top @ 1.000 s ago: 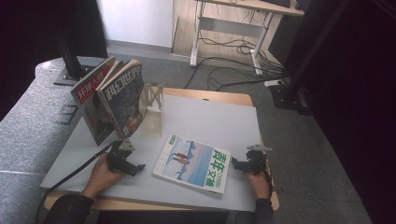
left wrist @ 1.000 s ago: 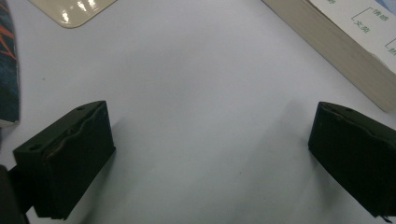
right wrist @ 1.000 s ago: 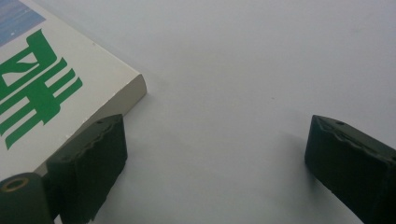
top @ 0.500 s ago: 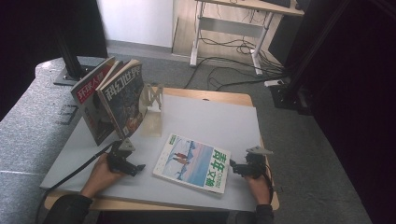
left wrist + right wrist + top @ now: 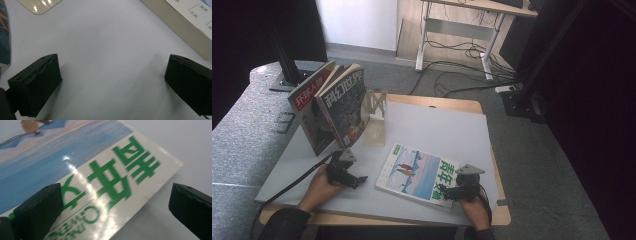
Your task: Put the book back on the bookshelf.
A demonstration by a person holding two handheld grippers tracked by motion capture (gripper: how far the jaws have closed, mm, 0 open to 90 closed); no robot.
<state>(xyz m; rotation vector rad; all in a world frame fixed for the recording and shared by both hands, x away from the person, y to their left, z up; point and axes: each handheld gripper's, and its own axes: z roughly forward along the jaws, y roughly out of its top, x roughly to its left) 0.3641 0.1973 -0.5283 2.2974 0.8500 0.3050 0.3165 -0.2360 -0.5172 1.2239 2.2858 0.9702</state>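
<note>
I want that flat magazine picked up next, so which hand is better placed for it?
Probably the right. The right gripper hangs open over the magazine's near corner; the left gripper rests open on bare table beside it.

Magazines, total: three on the table
Magazines lying flat: one, the blue-covered magazine (image 5: pixel 421 175) with green characters, near the front edge
Magazines standing: two, the red-topped magazine (image 5: pixel 310 120) and the dark-covered magazine (image 5: pixel 343 107), leaning side by side at the left
Bookstands: one pale stand (image 5: pixel 376 116) just beside the standing pair; possibly a second part behind, the view is too coarse to tell
Grippers: two, the left gripper (image 5: pixel 356 181) and the right gripper (image 5: pixel 447 192), each with two black jaws set apart
Hands: two, one on each gripper
Tables: one grey-topped table (image 5: pixel 437 125) in front; one desk frame (image 5: pixel 452 30) at the back of the room
</note>
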